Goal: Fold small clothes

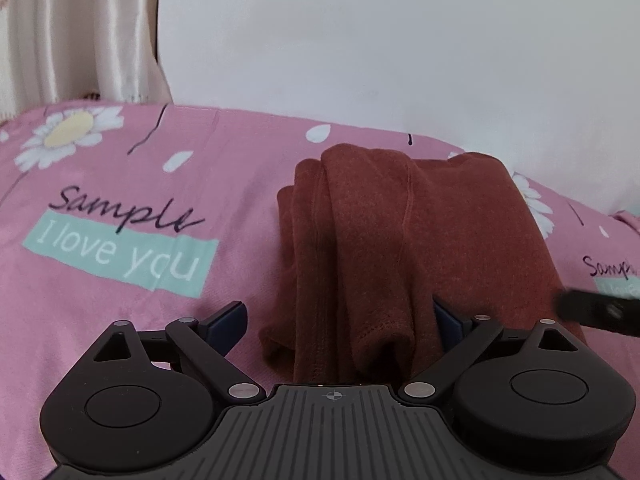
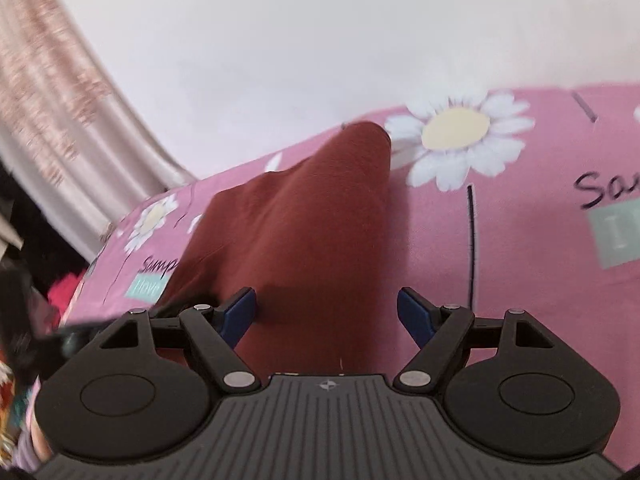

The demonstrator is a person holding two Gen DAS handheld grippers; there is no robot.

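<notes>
A rust-brown knit garment (image 1: 400, 240) lies folded lengthwise in a narrow bundle on the pink bedsheet (image 1: 140, 300). My left gripper (image 1: 340, 316) hovers open over its near end, the blue pads wide apart and the cloth's hem lying between them untouched. In the right wrist view the same garment (image 2: 296, 232) stretches away as a long strip. My right gripper (image 2: 326, 312) stands open above its near part, with its left pad over the cloth and its right pad over bare sheet. A blurred black part of the right gripper (image 1: 596, 310) shows at the left wrist view's right edge.
The sheet carries daisy prints (image 2: 456, 136) and "Sample I love you" labels (image 1: 120, 252). A white wall (image 1: 400, 40) rises behind the bed and a cream curtain (image 1: 80, 32) hangs at the left. Dark clutter (image 2: 24, 280) lies beyond the bed's left edge.
</notes>
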